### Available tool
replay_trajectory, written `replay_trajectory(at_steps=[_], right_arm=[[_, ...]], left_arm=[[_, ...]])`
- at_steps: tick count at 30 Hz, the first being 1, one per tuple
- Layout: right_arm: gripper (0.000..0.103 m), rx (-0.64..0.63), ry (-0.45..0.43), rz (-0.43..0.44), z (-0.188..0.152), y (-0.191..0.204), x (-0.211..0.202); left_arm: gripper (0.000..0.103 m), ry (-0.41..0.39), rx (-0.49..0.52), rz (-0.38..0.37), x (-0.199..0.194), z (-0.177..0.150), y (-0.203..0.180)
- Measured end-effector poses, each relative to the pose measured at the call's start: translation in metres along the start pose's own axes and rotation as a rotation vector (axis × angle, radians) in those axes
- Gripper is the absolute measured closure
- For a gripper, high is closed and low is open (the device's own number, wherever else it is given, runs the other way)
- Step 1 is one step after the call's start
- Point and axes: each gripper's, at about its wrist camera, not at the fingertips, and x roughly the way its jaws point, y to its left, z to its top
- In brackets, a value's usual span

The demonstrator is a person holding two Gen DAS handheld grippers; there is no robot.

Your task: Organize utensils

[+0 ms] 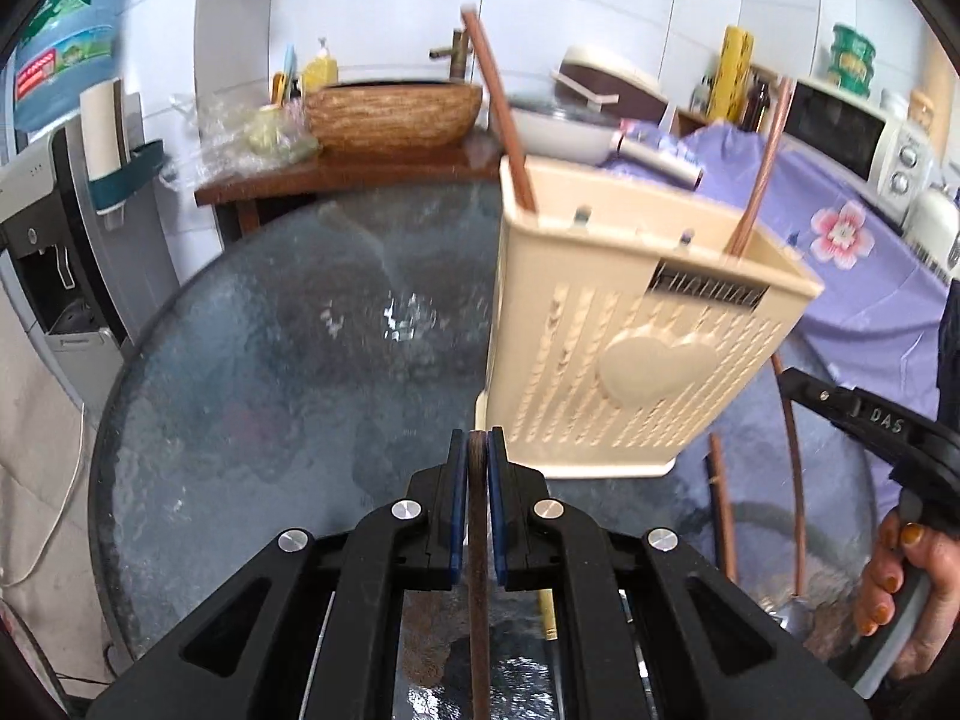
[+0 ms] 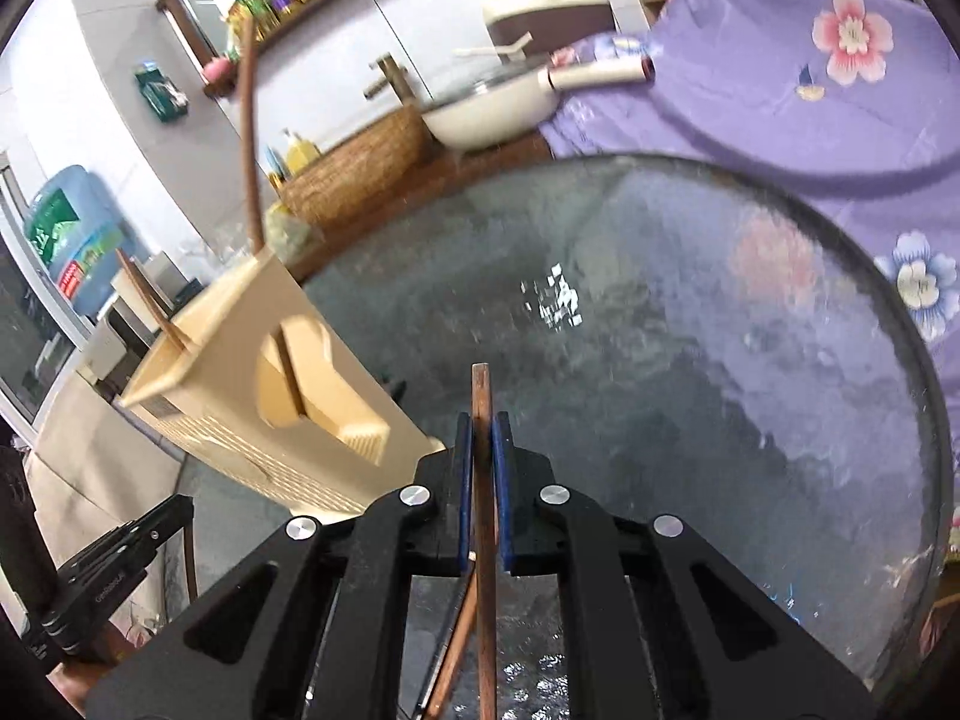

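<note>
Left hand-held gripper (image 1: 478, 450): jaws pinched tight on a dark brown chopstick (image 1: 478, 570), blue pads (image 1: 458, 498) pressing it from both sides; the stick runs back between the fingers toward the camera, its tip just poking past the pads.
Right hand-held gripper (image 2: 482, 438): also clamped, on a reddish-brown chopstick (image 2: 483, 480) whose square end sticks out beyond the pads, above the glass.
Under the right gripper: a second brown stick (image 2: 457, 648) slants beneath the held one; hard to say whether it lies on the glass.
Utensil holder (image 1: 630, 348): cream plastic caddy with slotted walls and a raised heart on its face, standing on the round glass surface (image 1: 270, 390) toward its far right side in the left view; it looks tilted, though the lens may be doing that.
Inside the holder: two chopsticks already standing in it, one (image 1: 498, 114) at the left corner, one (image 1: 759, 174) at the right, both leaning out above the rim.
Near edge of the surface: two more brown sticks (image 1: 723, 516) lie just right of the holder's base.
Right side of the left view: a person's hand (image 1: 900, 588) wraps the other gripper's handle.
Beyond the surface: woven basin (image 1: 393, 114), a white pan (image 2: 489, 111), purple flowered cloth (image 2: 780, 78).
</note>
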Motion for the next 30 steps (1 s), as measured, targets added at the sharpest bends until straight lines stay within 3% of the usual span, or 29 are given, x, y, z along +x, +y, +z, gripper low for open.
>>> replay_trajectory(at_steps=[14, 22, 24, 30], right_arm=[[0.096, -0.161, -0.208, 0.038, 0.022, 0.036, -0.084], [0.096, -0.213, -0.272, 0.088, 0.028, 0.051, -0.127], [0.102, -0.229, -0.282, 0.093, 0.029, 0.057, -0.134], [0.102, -0.272, -0.28, 0.086, 0.031, 0.068, -0.138]], left_arm=[[0.096, -0.16, 0.009, -0.038, -0.068, 0.018, -0.014], [0.096, -0.239, 0.013, -0.047, -0.102, 0.028, -0.018], [0.096, -0.246, 0.019, -0.051, -0.107, 0.031, -0.021], [0.096, -0.259, 0.036, -0.052, -0.114, 0.033, -0.025]])
